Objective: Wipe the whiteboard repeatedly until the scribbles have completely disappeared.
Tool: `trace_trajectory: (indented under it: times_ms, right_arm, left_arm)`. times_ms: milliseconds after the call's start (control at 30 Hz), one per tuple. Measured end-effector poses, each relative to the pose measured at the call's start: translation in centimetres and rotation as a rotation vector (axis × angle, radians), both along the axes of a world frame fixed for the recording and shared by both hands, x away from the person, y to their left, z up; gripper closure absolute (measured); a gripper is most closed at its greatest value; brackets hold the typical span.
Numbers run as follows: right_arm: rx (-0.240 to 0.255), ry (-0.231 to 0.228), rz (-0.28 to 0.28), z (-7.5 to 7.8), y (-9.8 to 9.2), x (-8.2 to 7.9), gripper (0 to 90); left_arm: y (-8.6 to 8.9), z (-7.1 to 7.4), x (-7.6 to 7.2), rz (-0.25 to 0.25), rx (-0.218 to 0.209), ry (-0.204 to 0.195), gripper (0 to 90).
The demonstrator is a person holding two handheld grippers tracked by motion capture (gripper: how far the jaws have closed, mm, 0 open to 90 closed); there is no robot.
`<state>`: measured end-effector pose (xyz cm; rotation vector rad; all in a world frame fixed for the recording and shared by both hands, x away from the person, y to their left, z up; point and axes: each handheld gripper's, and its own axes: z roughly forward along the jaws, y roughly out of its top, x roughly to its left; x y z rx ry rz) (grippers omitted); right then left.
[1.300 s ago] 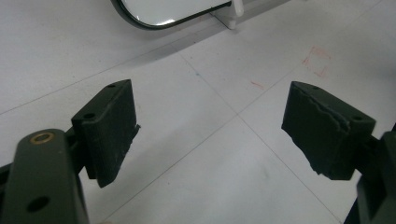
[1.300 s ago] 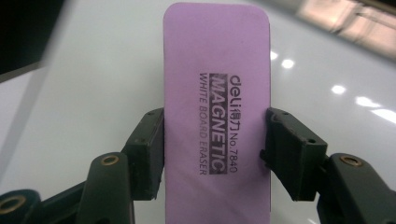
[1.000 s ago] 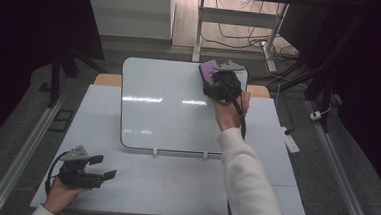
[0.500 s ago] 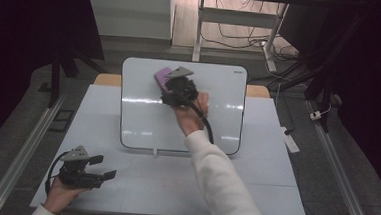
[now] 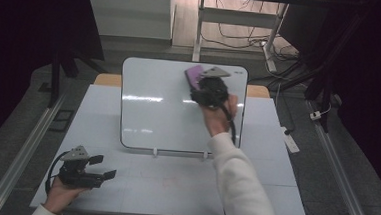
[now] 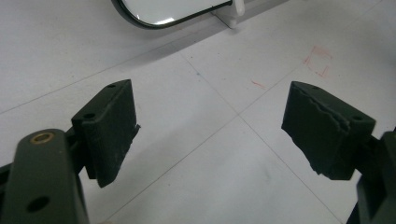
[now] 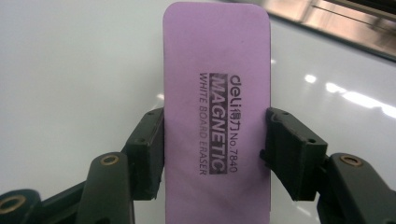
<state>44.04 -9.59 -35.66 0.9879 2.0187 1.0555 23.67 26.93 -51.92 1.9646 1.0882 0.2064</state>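
A white board (image 5: 153, 105) stands tilted on small white feet at the back of the table. My right gripper (image 5: 200, 85) is shut on a purple magnetic board eraser (image 5: 194, 76), held flat against the upper right part of the board. In the right gripper view the eraser (image 7: 217, 107) fills the gap, both jaws pressed on its long sides, the board's white face (image 7: 70, 70) behind it. My left gripper (image 5: 105, 166) rests low at the near left corner of the table, open; in the left gripper view its pads (image 6: 112, 126) stand wide apart over bare tabletop.
The grey-white table (image 5: 173, 186) has faint seams and small red marks (image 6: 317, 60) near the board's foot (image 6: 237, 9). A power strip (image 5: 291, 142) lies on the floor at the right. Metal rails run along both sides; a desk frame and cables stand behind.
My right gripper swept the eraser left across the top of the board, then back to the right, ending a little left of where it began. The left gripper has kept still.
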Motion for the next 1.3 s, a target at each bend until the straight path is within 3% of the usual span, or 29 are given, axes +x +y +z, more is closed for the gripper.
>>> trace_trajectory:
  times_ms: [33, 133, 300, 433, 533, 800, 1000, 1300]
  right_arm:
    - [0.024, 0.006, -0.026, 0.0, -1.7, 0.1, 40.9]
    - [0.046, 0.008, -0.061, -0.2, -4.3, -0.1, 40.9]
    - [0.059, 0.023, -0.059, -0.8, -6.1, -0.9, 40.8]
    - [0.108, 0.006, 0.014, -0.6, -7.0, -3.0, 40.8]
    - [0.139, 0.020, 0.078, -1.2, -7.6, -4.9, 40.8]
    - [0.162, 0.088, 0.221, -5.2, -10.1, -10.1, 40.8]
    - [0.155, 0.124, 0.289, -7.0, -11.0, -11.7, 40.8]
    - [0.123, 0.167, 0.427, -8.6, -10.5, -12.9, 40.7]
  left_arm:
    - [0.0, 0.0, 0.0, 0.000, 0.000, 0.000, 18.5]
    - [-0.1, 0.0, 0.0, 0.000, 0.003, 0.001, 18.5]
    - [-0.2, 0.1, 0.1, 0.003, 0.003, -0.001, 18.5]
    - [-0.1, 0.1, 0.1, 0.007, 0.003, -0.001, 18.5]
    - [-0.2, 0.1, 0.2, 0.007, 0.004, -0.001, 18.5]
    - [-0.5, 0.4, 0.3, -0.010, -0.010, -0.013, 18.3]
    - [-1.0, 0.7, 0.6, -0.027, -0.020, -0.027, 18.3]
    - [-2.4, 1.7, 1.4, -0.087, -0.007, -0.062, 18.5]
